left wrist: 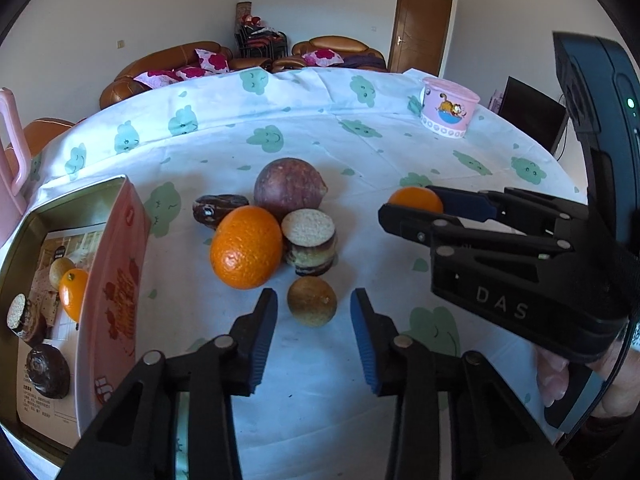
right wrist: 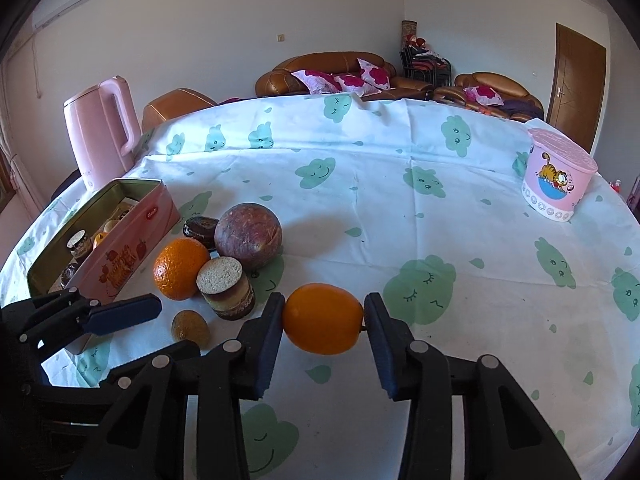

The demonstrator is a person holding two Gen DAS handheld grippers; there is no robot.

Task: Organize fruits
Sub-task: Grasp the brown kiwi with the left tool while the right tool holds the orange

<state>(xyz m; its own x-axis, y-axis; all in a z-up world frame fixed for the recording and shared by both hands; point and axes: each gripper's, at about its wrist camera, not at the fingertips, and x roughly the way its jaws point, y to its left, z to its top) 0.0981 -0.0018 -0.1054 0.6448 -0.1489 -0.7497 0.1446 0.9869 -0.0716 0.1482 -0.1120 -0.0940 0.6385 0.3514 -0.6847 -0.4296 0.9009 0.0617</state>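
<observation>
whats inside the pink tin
In the pink tin: a small orange fruit, a pale round fruit, a cut brown roll and a dark round piece. Its near wall hides the rest.

Fruit pile [left wrist: 276, 220] blocks ahead, tin [left wrist: 108, 280] left; cloth [right wrist: 460, 220] rightward seems clear

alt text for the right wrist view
The right gripper clamps a small orange fruit over a cloud-print tablecloth. To its left lie more fruits and an open pink tin.
</observation>
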